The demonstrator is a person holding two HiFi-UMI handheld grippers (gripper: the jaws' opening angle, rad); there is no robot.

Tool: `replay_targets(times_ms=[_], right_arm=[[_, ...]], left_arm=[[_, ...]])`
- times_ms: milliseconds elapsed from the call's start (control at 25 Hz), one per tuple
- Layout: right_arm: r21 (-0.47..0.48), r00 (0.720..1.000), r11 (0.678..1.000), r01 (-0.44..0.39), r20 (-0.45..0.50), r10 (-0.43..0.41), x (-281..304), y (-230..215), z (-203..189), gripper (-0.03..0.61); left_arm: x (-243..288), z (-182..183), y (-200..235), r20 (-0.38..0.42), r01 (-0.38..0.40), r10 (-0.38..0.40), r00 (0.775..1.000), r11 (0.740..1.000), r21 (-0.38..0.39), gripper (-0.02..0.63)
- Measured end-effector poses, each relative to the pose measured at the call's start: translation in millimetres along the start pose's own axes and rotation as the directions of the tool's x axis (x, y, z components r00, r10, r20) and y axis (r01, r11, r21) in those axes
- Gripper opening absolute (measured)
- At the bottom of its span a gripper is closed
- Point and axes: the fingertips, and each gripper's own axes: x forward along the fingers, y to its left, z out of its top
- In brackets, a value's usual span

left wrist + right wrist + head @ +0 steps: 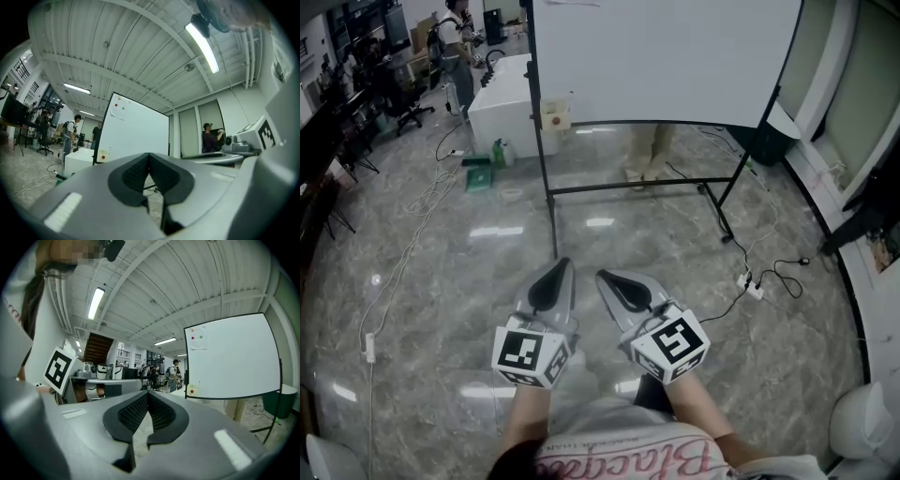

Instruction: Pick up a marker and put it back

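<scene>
I hold both grippers close to my body above the marble floor, pointing toward a whiteboard (666, 56) on a black wheeled stand. My left gripper (551, 269) is shut with nothing between its pads. My right gripper (606, 277) beside it is also shut and empty. In the left gripper view the left gripper (149, 155) has its jaws together, with the whiteboard (136, 133) beyond. In the right gripper view the right gripper (147, 394) has its dark pads meeting too, and the whiteboard (229, 357) stands at the right. A small cream box (554, 115) with a red dot hangs on the board's left post. I see no marker.
A white cabinet (506, 108) stands left of the board, with a green bottle (498, 153) on the floor near it. Cables and a power strip (752, 287) lie at the right. A person's legs (645, 150) show behind the board. Other people stand at the back left.
</scene>
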Motion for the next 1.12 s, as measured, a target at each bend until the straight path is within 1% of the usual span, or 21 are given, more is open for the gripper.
replay_targets(times_ms=[280,400,560,720,880,1120], right_arm=[[0.003,1.000,1.000,0.029,0.009,-0.029,60.4,-40.7,11.1,0.002],[-0.002,0.999,0.999,0.036,0.011,-0.036,87.8,-53.8,14.6,0.002],[0.001,0.998,0.998,0.066,0.012,-0.066,116.6,-71.1,14.6,0.002],[0.018,0.997,0.997,0.071,-0.004,-0.071,136.9,-82.0,8.8,0.002],[0.037,0.997,0.996,0.076,-0.027,-0.075,151.9,-98.7,2.0,0.002],[0.049,0.998,0.997,0.056,-0.023,-0.055,185.4,-132.2,0.8,0.002]], left_arm=[[56.3,7.1,42.6,-0.008,0.054,-0.053,0.999,0.998,0.021,0.000],[76.3,10.2,67.9,-0.005,0.057,-0.057,0.998,0.998,0.025,0.000],[97.2,8.6,92.1,-0.012,0.073,-0.073,0.997,0.997,0.026,0.000],[112.3,0.3,113.1,-0.026,0.070,-0.070,0.997,0.998,0.000,0.000],[131.3,-7.2,124.2,-0.045,0.075,-0.075,0.996,0.997,-0.015,0.000],[168.9,-14.6,146.9,-0.060,0.063,-0.064,0.996,0.998,-0.015,0.000]])
